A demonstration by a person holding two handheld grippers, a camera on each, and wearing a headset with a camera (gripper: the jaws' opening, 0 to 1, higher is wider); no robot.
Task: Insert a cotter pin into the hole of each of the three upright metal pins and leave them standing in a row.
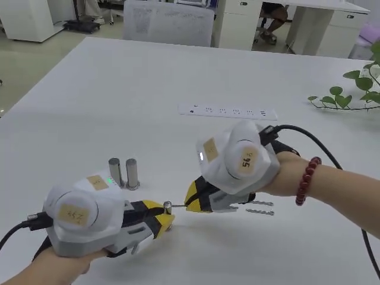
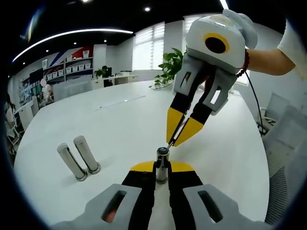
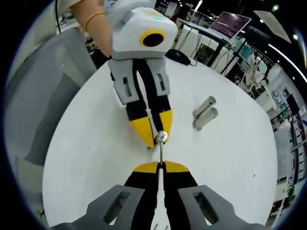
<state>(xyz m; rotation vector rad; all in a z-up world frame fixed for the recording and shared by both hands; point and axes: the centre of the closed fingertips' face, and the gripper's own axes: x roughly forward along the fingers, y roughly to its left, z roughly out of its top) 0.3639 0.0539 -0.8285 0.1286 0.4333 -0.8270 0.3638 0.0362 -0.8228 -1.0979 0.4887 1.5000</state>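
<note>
Head view ref: I have the white-bodied, yellow-tipped left gripper (image 1: 160, 215) low over the white workbench (image 1: 119, 89). The matching right gripper (image 1: 191, 202) faces it tip to tip.

1. Handling.
- The short polished steel cylindrical pin (image 2: 162, 165) I judge rigid, dense for its size and slick. Its round shank will twist or slip in a loose clamp. Best hold is mid-shank, below the cross hole, w/ the head left free.
- The thin silver wire cotter pin (image 3: 160, 153) I judge light, springy and easily bent. Best hold is near the looped end, legs sticking out. Push along its own axis only, no side load.

2. Fingers.
- L jaws are clamped on the steel pin's shank, w/ the head standing clear above the tips (left gripper view).
- R jaws are pressed nearly flat together on the cotter pin. Its free end reaches to the pin head (right gripper view).
- Whether the wire tip has entered the hole, I cannot tell.

3. Pos. of other parts.
- Two more steel pins (image 1: 132, 173) stand upright side by side just beyond the L gripper. Too small to tell if either carries a cotter pin.
- Two spare cotter pins (image 1: 261, 203) lie flat on the bench just beside the R gripper.
</note>
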